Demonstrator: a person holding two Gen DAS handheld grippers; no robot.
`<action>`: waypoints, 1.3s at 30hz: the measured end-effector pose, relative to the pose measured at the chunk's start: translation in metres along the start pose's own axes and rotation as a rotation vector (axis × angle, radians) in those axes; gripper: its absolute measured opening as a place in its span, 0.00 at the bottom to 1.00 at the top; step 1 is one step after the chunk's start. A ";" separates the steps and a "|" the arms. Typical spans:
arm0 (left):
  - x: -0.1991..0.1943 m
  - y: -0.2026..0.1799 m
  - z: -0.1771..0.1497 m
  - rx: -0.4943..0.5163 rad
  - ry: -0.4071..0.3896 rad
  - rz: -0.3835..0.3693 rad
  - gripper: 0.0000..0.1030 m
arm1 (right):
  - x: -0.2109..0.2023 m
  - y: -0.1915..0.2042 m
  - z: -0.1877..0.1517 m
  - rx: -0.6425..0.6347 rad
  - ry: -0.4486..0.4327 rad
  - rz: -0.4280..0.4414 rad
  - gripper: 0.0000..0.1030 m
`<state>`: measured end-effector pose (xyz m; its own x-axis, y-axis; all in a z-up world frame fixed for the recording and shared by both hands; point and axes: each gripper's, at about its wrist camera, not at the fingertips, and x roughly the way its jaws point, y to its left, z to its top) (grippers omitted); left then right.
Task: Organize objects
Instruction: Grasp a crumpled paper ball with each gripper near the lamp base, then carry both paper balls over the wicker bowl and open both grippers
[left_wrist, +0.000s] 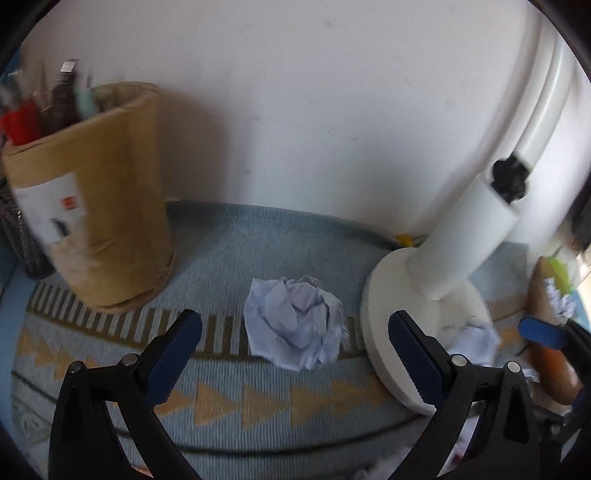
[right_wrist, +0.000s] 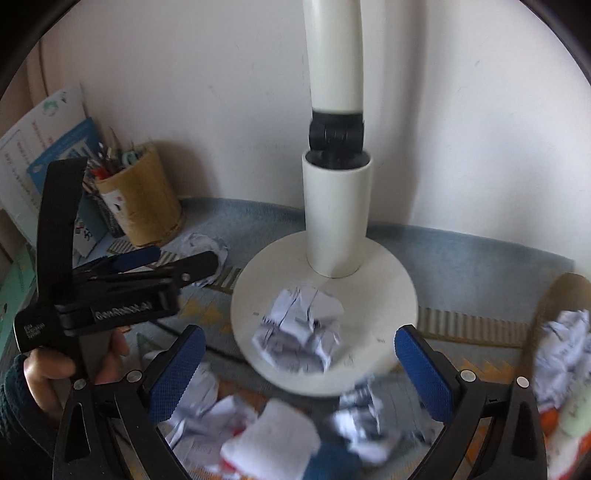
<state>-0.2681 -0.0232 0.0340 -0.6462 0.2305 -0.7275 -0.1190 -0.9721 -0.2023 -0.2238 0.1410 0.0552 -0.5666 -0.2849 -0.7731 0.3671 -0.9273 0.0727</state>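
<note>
A crumpled white paper ball (left_wrist: 295, 321) lies on the blue patterned mat (left_wrist: 221, 398). My left gripper (left_wrist: 295, 350) is open and empty, its blue pads on either side of the ball and a little short of it. It also shows from the side in the right wrist view (right_wrist: 177, 258). My right gripper (right_wrist: 299, 363) is open and empty above a second crumpled paper ball (right_wrist: 301, 328) that rests on the round white lamp base (right_wrist: 388, 280). Several more crumpled papers (right_wrist: 258, 424) lie below it.
A brown cardboard cylinder (left_wrist: 96, 206) holding pens stands at the back left against the wall. The white lamp post (right_wrist: 336, 214) rises from its base. A brown paper container (right_wrist: 561, 332) with crumpled paper stands at the right. Books (right_wrist: 44, 140) lean at the far left.
</note>
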 end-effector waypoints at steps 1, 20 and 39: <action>0.002 -0.001 -0.001 0.007 0.001 -0.002 0.97 | 0.005 -0.001 0.000 0.000 0.007 -0.001 0.97; -0.160 -0.057 -0.083 0.090 -0.116 -0.064 0.48 | -0.126 -0.007 -0.063 0.076 -0.118 0.136 0.59; -0.173 -0.054 -0.204 -0.015 -0.028 -0.070 0.49 | -0.140 0.002 -0.223 0.045 -0.057 -0.038 0.87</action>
<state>0.0035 -0.0020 0.0367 -0.6579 0.2966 -0.6922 -0.1533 -0.9527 -0.2625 0.0210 0.2336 0.0227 -0.6208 -0.2615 -0.7390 0.3122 -0.9472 0.0730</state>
